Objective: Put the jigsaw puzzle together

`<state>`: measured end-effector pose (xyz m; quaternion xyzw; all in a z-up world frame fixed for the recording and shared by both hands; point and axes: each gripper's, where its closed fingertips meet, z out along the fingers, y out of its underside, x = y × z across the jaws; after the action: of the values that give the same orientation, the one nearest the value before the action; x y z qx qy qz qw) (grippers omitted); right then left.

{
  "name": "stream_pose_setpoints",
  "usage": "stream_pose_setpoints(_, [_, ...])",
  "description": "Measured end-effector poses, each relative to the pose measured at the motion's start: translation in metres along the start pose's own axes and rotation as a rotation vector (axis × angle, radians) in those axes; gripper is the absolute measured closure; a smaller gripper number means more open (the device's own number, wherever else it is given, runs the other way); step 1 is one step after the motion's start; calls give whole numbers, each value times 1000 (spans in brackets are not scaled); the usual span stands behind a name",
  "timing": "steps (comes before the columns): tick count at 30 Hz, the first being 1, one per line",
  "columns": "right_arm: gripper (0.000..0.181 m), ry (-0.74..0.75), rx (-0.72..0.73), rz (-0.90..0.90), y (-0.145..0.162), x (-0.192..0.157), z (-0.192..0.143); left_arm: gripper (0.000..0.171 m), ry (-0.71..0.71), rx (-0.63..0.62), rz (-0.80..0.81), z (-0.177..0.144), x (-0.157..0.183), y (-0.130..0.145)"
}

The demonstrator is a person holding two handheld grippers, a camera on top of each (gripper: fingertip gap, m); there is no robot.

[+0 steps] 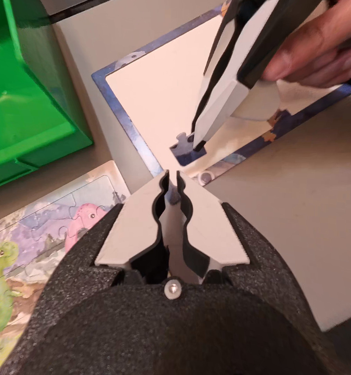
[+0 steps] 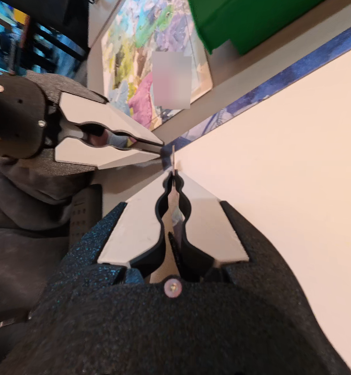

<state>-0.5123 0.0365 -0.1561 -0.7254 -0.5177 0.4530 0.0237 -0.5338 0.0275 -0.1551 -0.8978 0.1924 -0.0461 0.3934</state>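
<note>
In the left wrist view, the right gripper (image 1: 199, 145) reaches down from the upper right, its tips pinched on a blue puzzle piece (image 1: 185, 151) just above the pale inner field of the puzzle tray (image 1: 150, 97), near the tray's near corner. The step in hand looks like placing this early piece: the tray is almost bare, with only a few pieces fitted at its right end, so the job is barely begun. The left gripper (image 1: 172, 178) sits at the tray's near corner with its tips a narrow slit apart; it seems to rest at the blue frame edge, perhaps steadying it, though I cannot tell whether it grips anything. A green bin (image 1: 28, 101) stands far left, and a finished dinosaur puzzle (image 1: 49, 223) lies near left. In the right wrist view, the piece shows edge-on between the closed tips, right beside the frame corner. Next, I judge, the piece must be laid flat and slid snug into that corner. Open field lies to the right; the left gripper crowds the corner.
</note>
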Motion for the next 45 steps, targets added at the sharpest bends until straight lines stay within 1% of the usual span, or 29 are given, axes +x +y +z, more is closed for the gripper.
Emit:
stream_pose_setpoints(2, [180,34,20,2,-3,7,-5,165,-47,-14,33,1,-5,3])
stream_pose_setpoints(3, [180,52,51,14,-7,12,-9,165,-47,-15,37,1,-3,3])
stream_pose_setpoints(6, [180,111,204,85,-26,32,-25,165,-40,1,27,2,0,1])
stream_pose_setpoints(8, [180,42,284,111,-36,25,-33,165,-44,24,2,2,-1,-4])
stream_pose_setpoints(10, [180,-14,349,76,-46,11,-39,164,-44,61,-56,2,-4,-13])
stream_pose_setpoints(11, [180,-55,377,63,-50,2,-42,155,-33,78,-96,3,-5,-18])
stream_pose_setpoints(12, [180,-109,394,62,-53,-8,-43,141,-20,104,-129,3,-6,-24])
stream_pose_setpoints(13, [180,-156,402,66,-55,-17,-44,136,-7,131,-139,3,-5,-29])
stream_pose_setpoints(15, [180,-223,403,74,-56,-30,-41,136,-20,187,-95,-1,-3,-41])
stream_pose_setpoints(16, [180,-228,393,76,-55,-33,-39,135,-50,206,-70,-3,-5,-45])
stream_pose_setpoints(19, [180,-195,368,48,-52,-33,-32,134,-131,220,-74,-8,-16,-50])
stream_pose_setpoints(21, [180,-173,372,41,-52,-31,-34,137,-149,228,-114,-12,-26,-50])
stream_pose_setpoints(22, [180,-165,362,42,-51,-29,-34,141,-154,238,-123,-14,-30,-51])
stream_pose_setpoints(24, [180,-159,353,47,-50,-26,-34,141,-161,232,-119,-14,-35,-49])
stream_pose_setpoints(26, [180,-133,360,81,-52,-16,-34,142,-188,205,-106,-11,-38,-44])
stream_pose_setpoints(27, [180,-98,356,117,-53,-6,-34,143,-205,184,-94,-8,-39,-40])
stream_pose_setpoints(28, [180,-53,355,176,-55,8,-34,146,-215,157,-77,-4,-39,-36])
stream_pose_setpoints(30, [180,44,373,366,-63,46,-34,151,-190,62,-33,9,-31,-22])
stream_pose_setpoints(31, [180,74,398,466,-71,62,-35,155,-193,21,-29,16,-30,-14])
stream_pose_setpoints(32, [180,67,424,533,-78,71,-35,171,-201,-8,-55,20,-31,-8])
stream_pose_setpoints(34, [180,85,420,630,-86,82,-32,171,-143,-19,-173,25,-26,-2])
stream_pose_setpoints(35, [180,120,405,654,-86,87,-30,171,-111,-21,-224,26,-24,-1])
stream_pose_setpoints(36, [180,166,386,677,-85,93,-29,171,-104,-27,-240,27,-24,1])
stream_pose_setpoints(38, [180,202,387,716,-85,102,-30,171,-107,-35,-224,27,-25,4])
stream_pose_setpoints(40, [179,175,386,776,-86,103,-27,171,-101,-32,-229,27,-25,5])
stream_pose_setpoints(42, [178,177,377,798,-84,105,-24,171,-102,-29,-221,27,-25,5])
stream_pose_setpoints(44, [165,183,371,824,-82,107,-20,171,-105,-24,-219,27,-25,5])
stream_pose_setpoints(45, [162,175,381,834,-83,106,-20,171,-104,-23,-219,27,-25,5])
